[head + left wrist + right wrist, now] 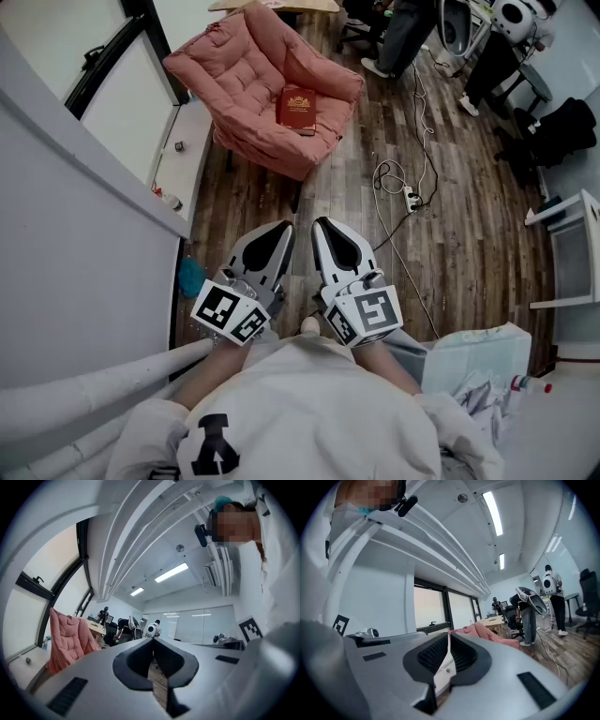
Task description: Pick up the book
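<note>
A dark red book (296, 107) with gold print lies flat on the seat of a pink padded armchair (246, 67) at the top of the head view. Both grippers hang side by side near my body, well short of the chair. My left gripper (278, 228) is shut with nothing in it. My right gripper (322, 225) is shut too and holds nothing. In the left gripper view the armchair (68, 639) shows at the far left beyond the shut jaws (152, 639). The right gripper view shows the pink chair (487, 633) past its shut jaws (448, 634).
A white wall and window sill (178, 150) run along the left. A cable and power strip (409, 197) lie on the wood floor to the right of the chair. People stand near desks at the top right (403, 37). A white shelf (572, 253) stands at the right.
</note>
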